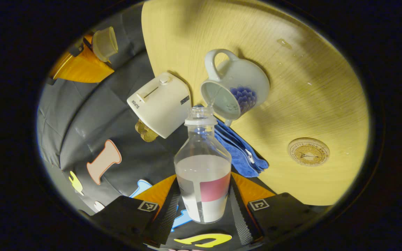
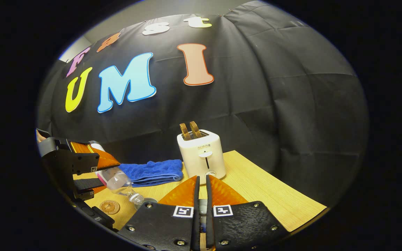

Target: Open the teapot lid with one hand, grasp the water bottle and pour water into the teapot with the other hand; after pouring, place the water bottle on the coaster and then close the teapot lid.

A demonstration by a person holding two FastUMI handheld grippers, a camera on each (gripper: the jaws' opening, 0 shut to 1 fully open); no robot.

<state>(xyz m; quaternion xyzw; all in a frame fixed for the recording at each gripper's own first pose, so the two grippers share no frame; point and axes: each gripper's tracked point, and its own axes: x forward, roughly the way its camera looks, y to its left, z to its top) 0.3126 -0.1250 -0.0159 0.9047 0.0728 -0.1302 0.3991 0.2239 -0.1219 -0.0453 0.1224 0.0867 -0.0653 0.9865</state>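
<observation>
The left claw (image 1: pixel 203 205) grips the tilted water bottle (image 1: pixel 203 174) — pouring into the open teapot (image 1: pixel 236 87) on the desk (image 1: pixel 309 87) — while the right claw (image 2: pixel 201 195), nearly closed, seemingly pinches the lid.

My right gripper (image 2: pixel 201 195) wears black textured plates with silver screws and a square black-and-white marker on each side, and my left gripper (image 1: pixel 202 205) carries matching markers, its screws seemingly lost in shadow.
</observation>
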